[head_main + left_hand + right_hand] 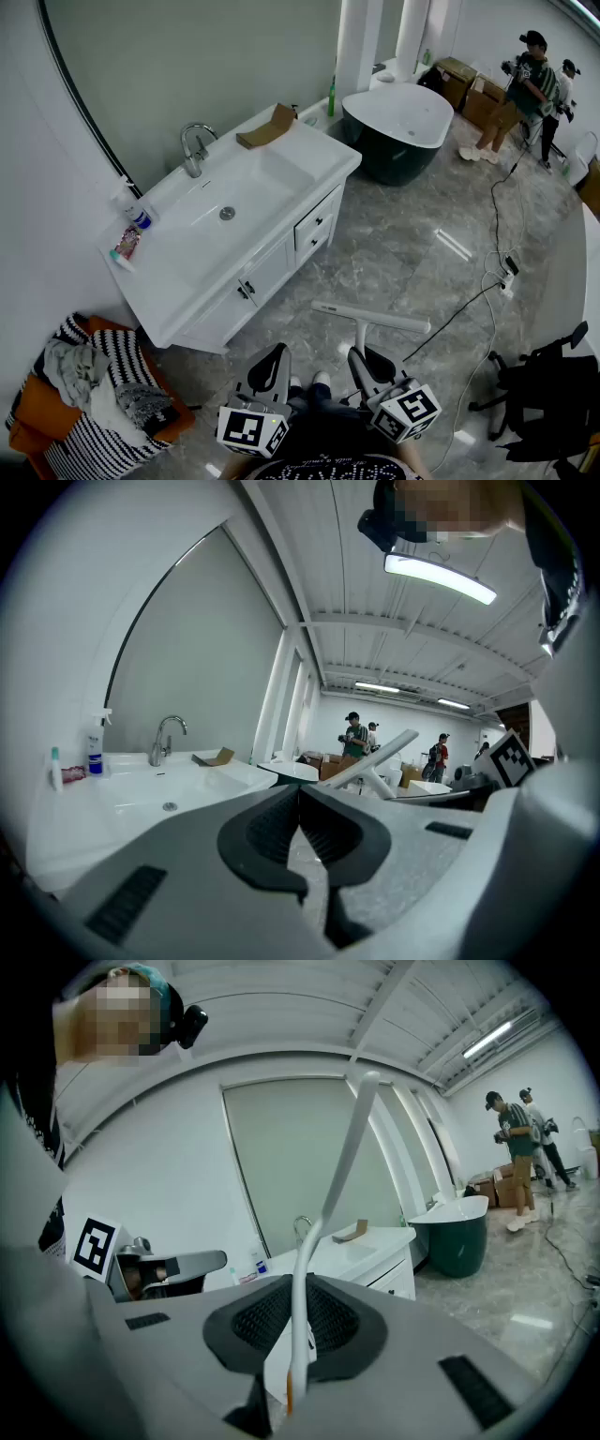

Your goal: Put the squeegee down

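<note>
Squeegee (370, 317) is white all over: a slim, gently curved handle that ends in a long, straight blade bar set crosswise. The handle rises from between the jaws of the right gripper (298, 1290), which are drawn in narrowly on it, pads pressing on both sides. The bar stands well beyond the jaw tips, in the air over the grey floor (403, 244). The left gripper (300, 803) has its jaws together with nothing between them; the bar lies ahead and to their right.

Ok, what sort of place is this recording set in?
Likely a bathroom showroom or mock-up: a white vanity basin with a chrome tap, a dark freestanding bathtub and brown cardboard boxes beyond.
</note>
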`<state>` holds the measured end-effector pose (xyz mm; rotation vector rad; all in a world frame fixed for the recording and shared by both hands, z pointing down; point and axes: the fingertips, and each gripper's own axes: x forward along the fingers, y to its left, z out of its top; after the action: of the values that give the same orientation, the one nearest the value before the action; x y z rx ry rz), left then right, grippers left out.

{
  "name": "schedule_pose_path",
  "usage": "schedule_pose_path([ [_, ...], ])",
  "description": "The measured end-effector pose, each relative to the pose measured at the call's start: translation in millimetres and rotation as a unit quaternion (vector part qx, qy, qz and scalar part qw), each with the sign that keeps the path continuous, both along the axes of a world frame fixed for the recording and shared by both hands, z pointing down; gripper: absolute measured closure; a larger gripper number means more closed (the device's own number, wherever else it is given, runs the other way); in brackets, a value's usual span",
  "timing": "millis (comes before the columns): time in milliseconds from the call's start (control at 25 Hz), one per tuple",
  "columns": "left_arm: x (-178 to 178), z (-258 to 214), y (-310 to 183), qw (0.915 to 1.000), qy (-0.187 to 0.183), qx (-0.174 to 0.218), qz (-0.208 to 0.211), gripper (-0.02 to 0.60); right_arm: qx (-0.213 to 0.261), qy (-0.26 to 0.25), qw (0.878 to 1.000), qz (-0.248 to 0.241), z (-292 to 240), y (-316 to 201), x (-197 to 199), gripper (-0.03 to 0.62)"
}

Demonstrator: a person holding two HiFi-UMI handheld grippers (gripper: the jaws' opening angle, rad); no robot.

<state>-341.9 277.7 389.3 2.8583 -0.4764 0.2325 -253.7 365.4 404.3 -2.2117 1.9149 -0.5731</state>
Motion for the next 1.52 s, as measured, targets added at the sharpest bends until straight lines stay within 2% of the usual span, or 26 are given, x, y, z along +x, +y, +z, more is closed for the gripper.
schedule_pose_path([
  [120,9.0,2.1,5.6,1.0,0.002,0.001,0.004,0.575,-0.021,0.013,1.0,-0.002,9.8,7.1,8.2,0.54],
  [360,26.1,6.0,14.1,1.0,0.007,0.002,0.005,0.575,-0.027,0.01,1.0,-0.008,17.9,14.3,24.0,0.54],
  [600,37.7,5.9,18.0,1.0,0.009,0.004,-0.001,0.575,-0.024,0.001,1.0,-0.01,20.0,16.2,39.3,0.54],
  [800,42.5,6.7,15.4,0.9999,0.005,0.003,-0.01,0.575,0.001,-0.03,0.999,-0.017,16.6,9.1,48.8,0.539],
  [960,47.6,10.6,6.6,0.9999,-0.001,-0.003,-0.014,0.575,-0.001,-0.038,0.999,-0.025,19.5,-1.7,53.3,0.539],
  [1160,69.3,13.0,-9.0,1.0,0.008,-0.003,-0.004,0.575,-0.011,-0.047,0.999,-0.025,29.8,-16.2,67.6,0.539],
  [1520,121.4,1.3,-75.4,0.9999,0.011,-0.004,0.011,0.575,-0.018,-0.053,0.998,-0.017,21.3,-79.7,112.5,0.539],
])
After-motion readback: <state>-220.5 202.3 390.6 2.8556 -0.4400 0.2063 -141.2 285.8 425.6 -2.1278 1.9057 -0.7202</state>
